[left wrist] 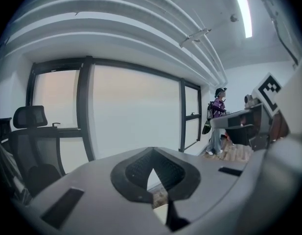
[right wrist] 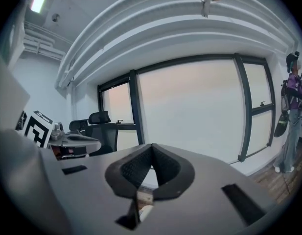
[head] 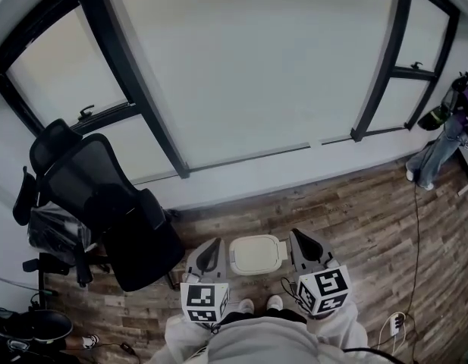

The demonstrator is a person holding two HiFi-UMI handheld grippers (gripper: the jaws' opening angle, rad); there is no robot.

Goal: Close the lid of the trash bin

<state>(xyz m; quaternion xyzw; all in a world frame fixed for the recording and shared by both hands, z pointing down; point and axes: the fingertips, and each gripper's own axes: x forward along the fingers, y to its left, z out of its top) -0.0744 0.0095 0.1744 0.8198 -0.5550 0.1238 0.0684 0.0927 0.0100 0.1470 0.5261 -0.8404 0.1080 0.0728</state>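
In the head view a small trash bin (head: 256, 255) stands on the wooden floor just in front of my feet. Its cream lid lies flat on top, seen from above. My left gripper (head: 210, 257) hangs just left of the bin and my right gripper (head: 302, 246) just right of it, neither touching it. Both point forward at the window wall. In the left gripper view the jaws (left wrist: 151, 156) meet at their tips with nothing between them. The right gripper (right wrist: 151, 152) shows the same in its own view.
A black office chair (head: 105, 203) stands to the left, close to the left gripper. A window wall (head: 249, 74) runs across ahead. A person (head: 444, 139) stands at the far right. A cable (head: 416, 233) and a power strip (head: 396, 324) lie on the floor at right.
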